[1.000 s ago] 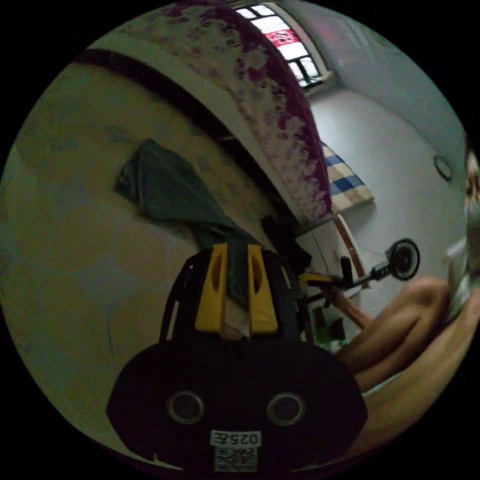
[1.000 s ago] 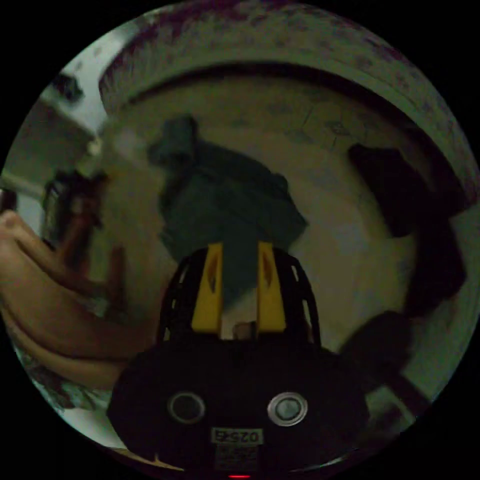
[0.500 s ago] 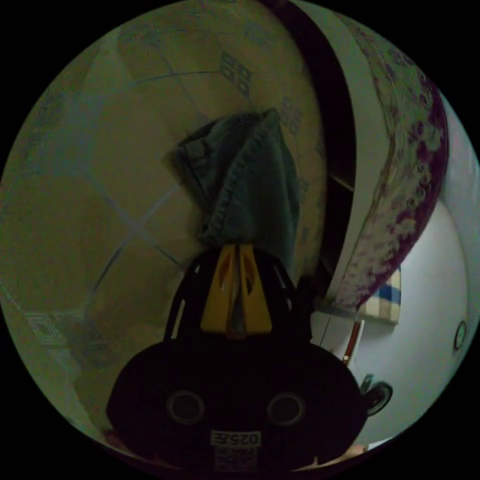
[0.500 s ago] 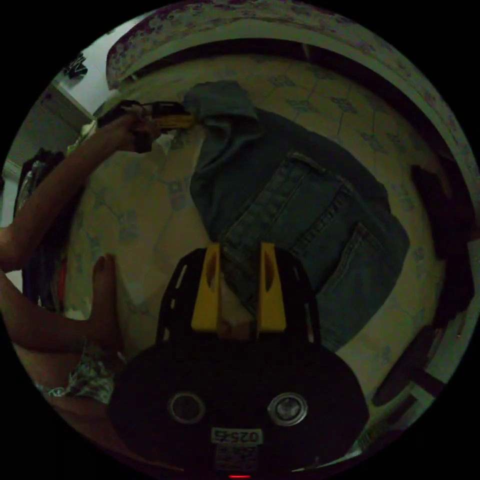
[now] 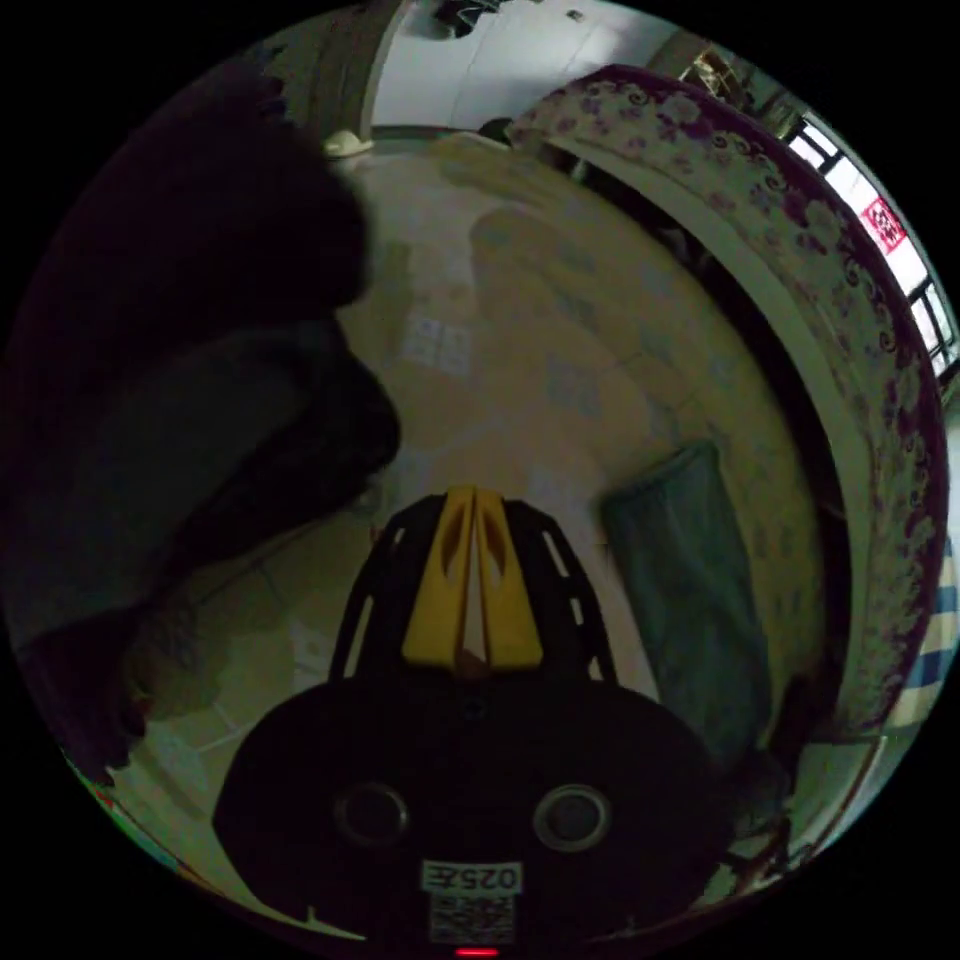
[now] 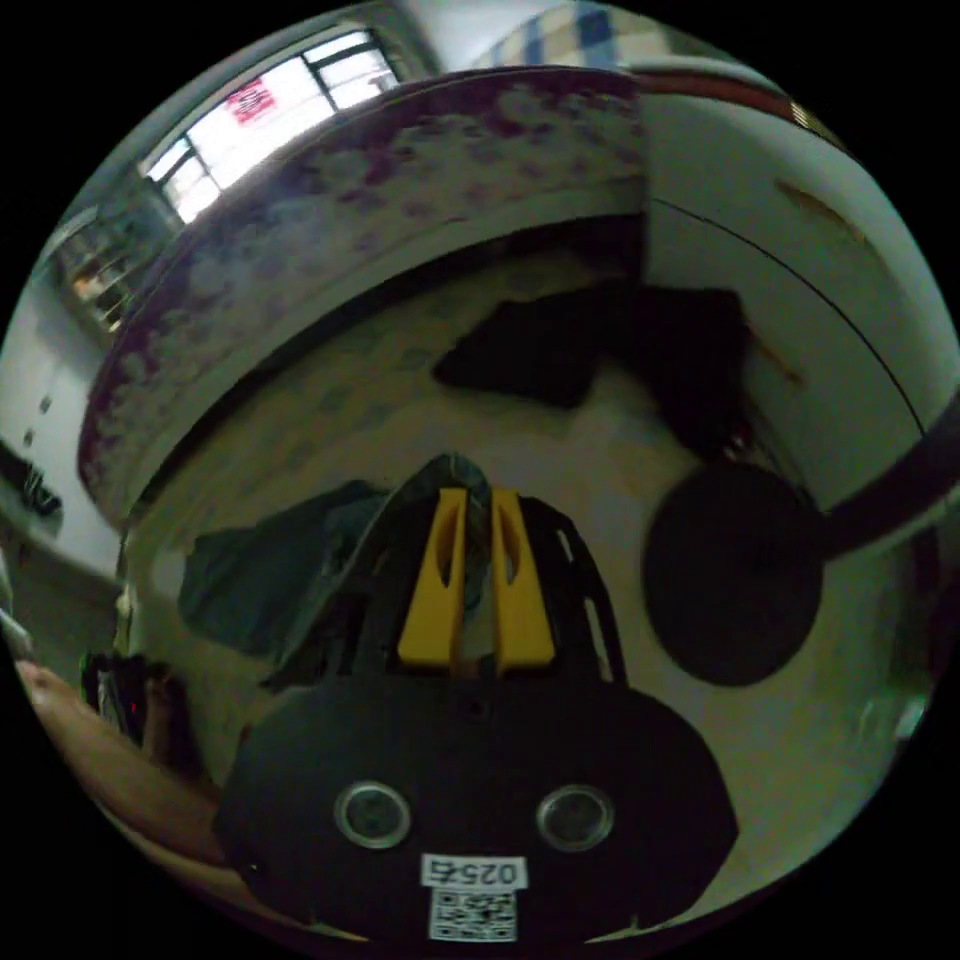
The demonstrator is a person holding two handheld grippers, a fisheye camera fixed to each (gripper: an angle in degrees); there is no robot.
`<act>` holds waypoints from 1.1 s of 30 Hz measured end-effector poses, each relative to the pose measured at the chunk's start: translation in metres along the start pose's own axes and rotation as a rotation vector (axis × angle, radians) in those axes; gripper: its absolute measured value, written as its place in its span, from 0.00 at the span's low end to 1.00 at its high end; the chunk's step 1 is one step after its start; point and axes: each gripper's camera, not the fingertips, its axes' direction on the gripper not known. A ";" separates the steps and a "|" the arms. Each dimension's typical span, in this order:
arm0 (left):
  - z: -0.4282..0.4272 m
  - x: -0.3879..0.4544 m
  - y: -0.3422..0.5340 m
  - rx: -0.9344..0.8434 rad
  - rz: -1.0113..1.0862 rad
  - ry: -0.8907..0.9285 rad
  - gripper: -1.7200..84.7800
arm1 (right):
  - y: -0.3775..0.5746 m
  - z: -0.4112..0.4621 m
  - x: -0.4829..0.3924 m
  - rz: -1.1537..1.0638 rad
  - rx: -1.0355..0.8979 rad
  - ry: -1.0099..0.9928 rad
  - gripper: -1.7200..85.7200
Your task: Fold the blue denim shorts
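Left gripper view: left gripper (image 5: 475, 500) with yellow jaws pressed together, nothing between them. Blue denim shorts (image 5: 690, 610) flat on tiled floor (image 5: 520, 370), folded narrow, just beside the bed (image 5: 800, 280) with purple floral cover. Dark cloth mass (image 5: 200, 330) on the far side of the gripper from the shorts.

Right gripper view: right gripper (image 6: 473, 505) with jaws nearly together, clamped on a denim fold. Rest of shorts (image 6: 270, 570) draped down to the floor near the bed (image 6: 330, 230). Dark clothes pile (image 6: 600, 350) by the bed end; round dark object (image 6: 735, 570) near it.
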 end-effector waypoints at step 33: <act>0.088 0.388 0.308 -0.360 1.161 0.119 0.01 | 0.038 -0.045 0.269 0.454 -0.287 -0.676 0.02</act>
